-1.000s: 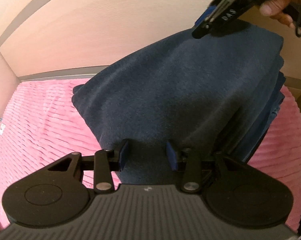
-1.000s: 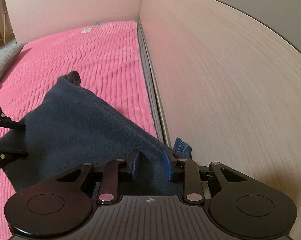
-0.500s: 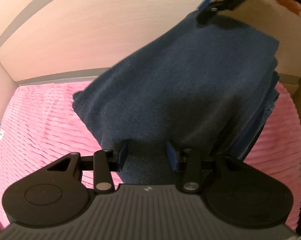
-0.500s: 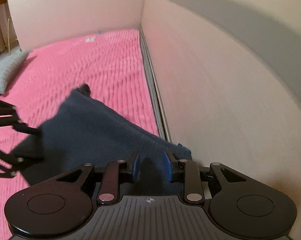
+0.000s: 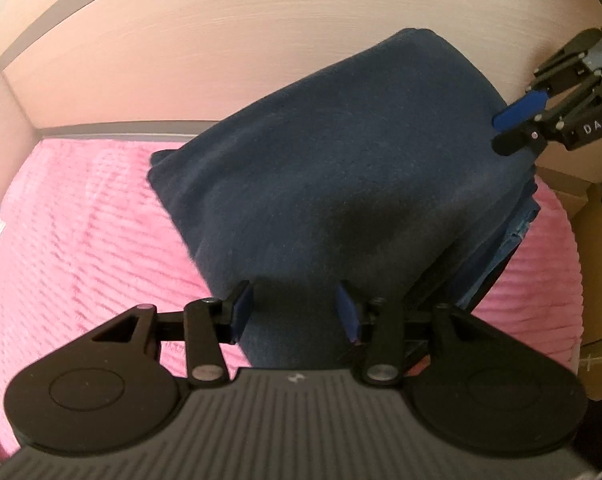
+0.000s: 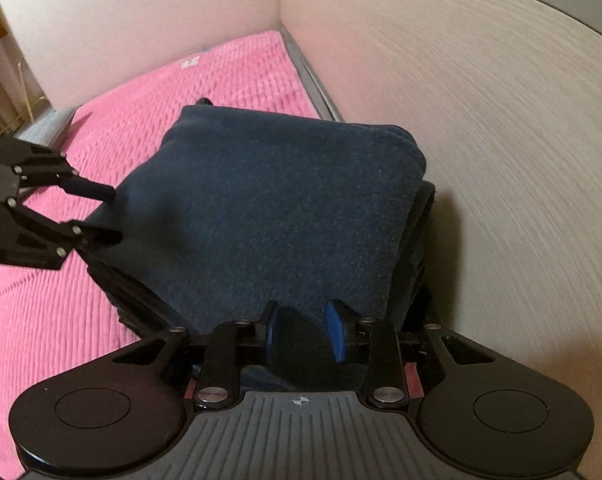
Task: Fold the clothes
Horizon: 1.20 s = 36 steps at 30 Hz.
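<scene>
A dark blue fleece garment lies folded on top of a stack of clothes on the pink bedspread. My left gripper has the garment's near edge between its blue pads, and its jaws are opening. At the far right corner of the cloth is my right gripper. In the right wrist view the garment fills the middle. There my right gripper is shut on its near edge. The left gripper sits at the cloth's left edge.
A pale wood panel runs close along the stack's far side and meets a second panel in a corner. Blue denim layers stick out under the garment. A cardboard box stands past the bed's edge. A grey pillow lies far left.
The right gripper has swung with its corner of the garment from the top of the left wrist view to the right side. The cloth now lies flatter over the stack. The left jaws stand slightly wider.
</scene>
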Each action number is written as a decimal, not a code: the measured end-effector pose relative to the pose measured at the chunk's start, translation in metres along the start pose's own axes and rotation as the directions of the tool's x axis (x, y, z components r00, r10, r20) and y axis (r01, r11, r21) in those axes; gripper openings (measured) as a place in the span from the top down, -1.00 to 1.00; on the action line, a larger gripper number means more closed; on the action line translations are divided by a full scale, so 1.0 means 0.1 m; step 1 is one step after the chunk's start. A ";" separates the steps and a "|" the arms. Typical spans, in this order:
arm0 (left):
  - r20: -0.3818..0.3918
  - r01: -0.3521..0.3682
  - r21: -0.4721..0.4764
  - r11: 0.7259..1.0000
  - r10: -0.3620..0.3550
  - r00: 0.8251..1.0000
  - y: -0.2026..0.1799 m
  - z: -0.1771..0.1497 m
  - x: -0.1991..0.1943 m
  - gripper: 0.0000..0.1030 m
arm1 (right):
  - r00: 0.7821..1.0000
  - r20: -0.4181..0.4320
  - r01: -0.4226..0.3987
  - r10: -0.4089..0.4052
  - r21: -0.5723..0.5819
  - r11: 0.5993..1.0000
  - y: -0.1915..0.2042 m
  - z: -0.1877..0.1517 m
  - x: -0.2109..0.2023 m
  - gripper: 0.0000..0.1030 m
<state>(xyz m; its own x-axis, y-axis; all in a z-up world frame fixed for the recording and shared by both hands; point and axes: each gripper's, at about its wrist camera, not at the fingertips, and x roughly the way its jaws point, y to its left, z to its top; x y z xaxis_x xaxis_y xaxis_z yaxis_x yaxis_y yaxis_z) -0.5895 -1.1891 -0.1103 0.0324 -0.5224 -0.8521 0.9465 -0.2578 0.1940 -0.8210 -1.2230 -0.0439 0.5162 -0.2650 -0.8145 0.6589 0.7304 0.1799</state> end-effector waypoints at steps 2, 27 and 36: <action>-0.013 -0.008 -0.017 1.000 0.008 1.000 -0.01 -0.03 -0.06 0.12 | 1.000 0.003 0.006 -0.005 -0.010 1.000 0.01 -0.01 0.00 0.42; 0.130 0.077 -0.563 0.823 -0.004 0.991 -0.45 -1.36 -1.73 -0.97 | 0.975 0.058 0.200 -0.216 0.203 0.958 1.53 -1.10 -1.20 -0.62; 0.211 0.104 -0.555 0.825 0.019 0.977 -0.69 -2.04 -2.52 -0.97 | 0.943 0.103 0.283 -0.317 0.254 0.925 2.48 -1.58 -1.76 -0.97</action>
<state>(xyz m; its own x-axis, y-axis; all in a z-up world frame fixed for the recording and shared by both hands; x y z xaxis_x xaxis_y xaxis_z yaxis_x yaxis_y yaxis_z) -0.5979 -0.8743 -0.0083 -0.0180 -0.6871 -0.7264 0.9627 0.1843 -0.1982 -0.8353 -0.8961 0.0569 0.3339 -0.5462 -0.7682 0.8947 0.4402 0.0758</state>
